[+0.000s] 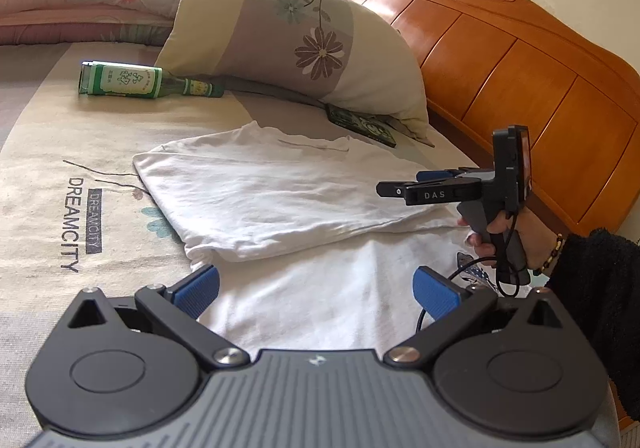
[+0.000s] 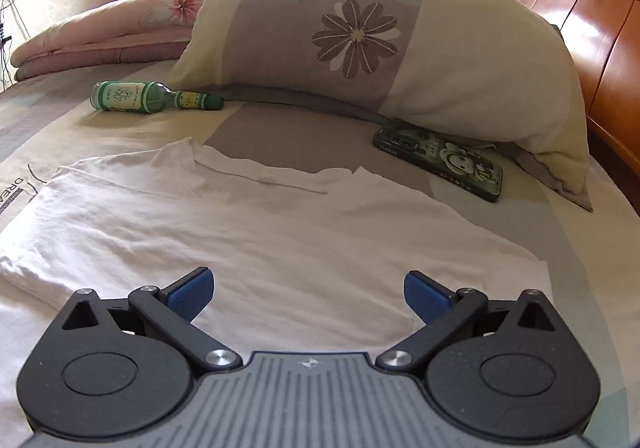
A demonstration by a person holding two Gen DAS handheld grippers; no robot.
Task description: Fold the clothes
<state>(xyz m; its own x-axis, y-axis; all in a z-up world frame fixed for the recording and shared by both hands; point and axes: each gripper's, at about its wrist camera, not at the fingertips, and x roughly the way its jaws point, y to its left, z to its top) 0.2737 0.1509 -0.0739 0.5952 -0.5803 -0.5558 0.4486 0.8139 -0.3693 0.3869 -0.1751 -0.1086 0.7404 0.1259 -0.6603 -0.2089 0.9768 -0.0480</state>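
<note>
White shirt (image 2: 256, 232) spread on bed (image 2: 100, 127), one side already folded over body; further folds judged outstanding. Left gripper (image 1: 316, 288) wide open, empty, poised over near hem. Right gripper (image 2: 308, 292) wide open, empty, above shirt. Green bottle (image 2: 152, 97), phone (image 2: 440, 163), pillow (image 2: 400, 39) beyond collar, clear of fold path; headboard (image 1: 520, 59) alongside

free: bare patterned bedsheet (image 2: 100, 131) left of white folded T-shirt (image 2: 248, 232) | blocked far — green glass bottle (image 2: 148, 97), big flowered pillow (image 2: 384, 47), green-cased phone (image 2: 440, 163) | right — wooden headboard (image 1: 520, 59)
</note>
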